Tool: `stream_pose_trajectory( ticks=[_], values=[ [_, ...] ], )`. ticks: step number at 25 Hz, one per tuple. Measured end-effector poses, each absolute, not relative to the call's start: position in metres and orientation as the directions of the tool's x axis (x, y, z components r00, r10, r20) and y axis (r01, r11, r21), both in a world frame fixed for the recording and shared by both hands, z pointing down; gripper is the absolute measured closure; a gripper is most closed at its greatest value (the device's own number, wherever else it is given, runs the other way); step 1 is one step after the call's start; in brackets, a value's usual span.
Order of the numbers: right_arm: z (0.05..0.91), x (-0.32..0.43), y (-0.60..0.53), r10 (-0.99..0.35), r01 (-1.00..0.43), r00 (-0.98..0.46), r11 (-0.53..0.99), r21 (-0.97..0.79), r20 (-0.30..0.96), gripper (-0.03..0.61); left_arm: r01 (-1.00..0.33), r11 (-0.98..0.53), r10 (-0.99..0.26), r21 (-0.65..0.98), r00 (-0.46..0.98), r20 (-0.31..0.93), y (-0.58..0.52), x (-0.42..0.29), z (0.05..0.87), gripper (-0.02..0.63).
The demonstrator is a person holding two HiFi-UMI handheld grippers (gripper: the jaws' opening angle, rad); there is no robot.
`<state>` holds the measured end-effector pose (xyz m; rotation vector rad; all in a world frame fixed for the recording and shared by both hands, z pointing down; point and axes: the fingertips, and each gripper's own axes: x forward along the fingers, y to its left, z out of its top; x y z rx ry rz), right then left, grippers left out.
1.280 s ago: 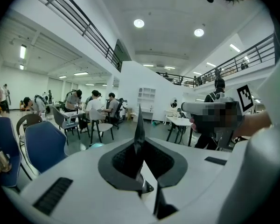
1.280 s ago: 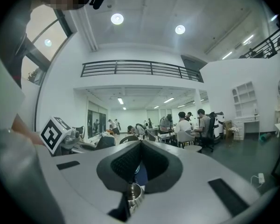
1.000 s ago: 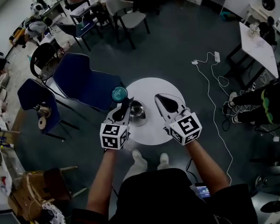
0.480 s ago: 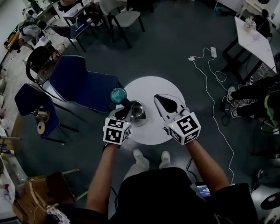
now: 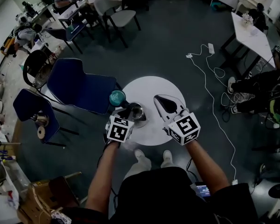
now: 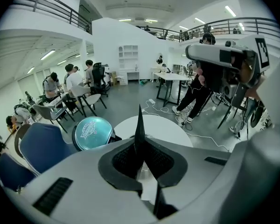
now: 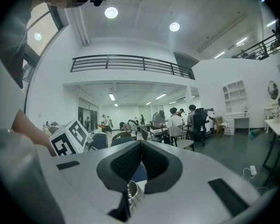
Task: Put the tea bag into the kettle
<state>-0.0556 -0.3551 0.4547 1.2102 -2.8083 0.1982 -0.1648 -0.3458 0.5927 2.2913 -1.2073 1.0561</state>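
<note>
Here the kettle (image 5: 139, 112) stands upright, mouth upward.

Your head view reads dim and underexposed, with only the white desk (image 5: 151, 85) bright against the dark floor (image 5: 177, 45), while both gripper views are evenly lit from ceiling lights (image 7: 111, 12), show strong fisheye curvature, and fall to black at the corners.

Left gripper (image 5: 127, 109) jaws together, right gripper (image 5: 157, 98) jaws together, forearms (image 5: 102, 178) reaching forward
</note>
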Motion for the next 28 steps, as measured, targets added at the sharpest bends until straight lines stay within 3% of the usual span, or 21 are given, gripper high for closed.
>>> stream_pose_trajectory(
  ticks=[28],
  values=[
    [0.488,-0.053,-0.38,-0.755,-0.777,-0.625,0.625,-0.072,0.196,0.56,-0.728,-0.684,-0.417,-0.045,0.339,0.843,-0.367,-0.161,0.655,0.578]
  ],
)
